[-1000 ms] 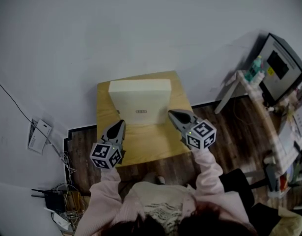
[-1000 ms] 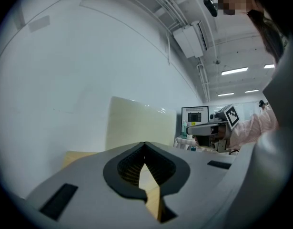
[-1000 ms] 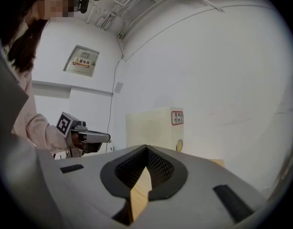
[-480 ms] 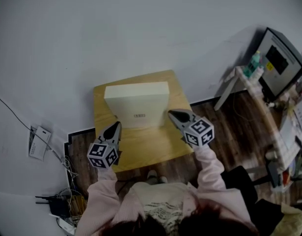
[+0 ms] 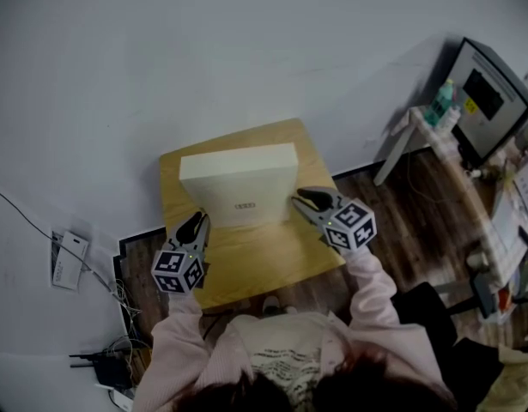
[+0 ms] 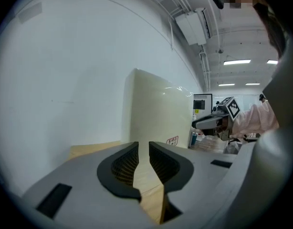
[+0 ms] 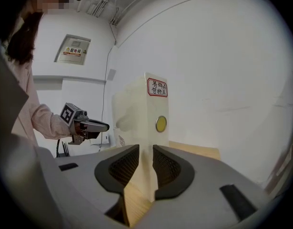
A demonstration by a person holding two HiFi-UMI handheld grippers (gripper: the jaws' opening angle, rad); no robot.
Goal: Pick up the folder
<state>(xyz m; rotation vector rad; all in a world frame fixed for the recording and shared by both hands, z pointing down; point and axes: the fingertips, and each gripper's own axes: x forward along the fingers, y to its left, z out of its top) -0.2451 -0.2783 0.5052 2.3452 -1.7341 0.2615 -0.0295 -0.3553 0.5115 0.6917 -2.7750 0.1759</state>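
Note:
The folder [image 5: 238, 178] is a cream box file standing upright on a small wooden table [image 5: 255, 256]. My left gripper [image 5: 197, 221] sits at its front left corner and my right gripper [image 5: 300, 197] at its front right corner. In the left gripper view the folder [image 6: 156, 113] rises just ahead of my left gripper [image 6: 143, 149], whose jaws are opening with nothing between them. In the right gripper view my right gripper [image 7: 146, 154] faces the folder's labelled spine [image 7: 156, 104], its jaws also opening and empty. Each gripper view shows the other gripper across the table.
The table stands against a white wall. A monitor [image 5: 487, 101] and a cluttered desk [image 5: 442, 114] are at the right. Cables and a router [image 5: 100, 350] lie on the wooden floor at the left, near a white adapter [image 5: 64, 256].
Both grippers have sunk a little beside the folder's front corners. Their jaws, closed before, now stand slightly apart.

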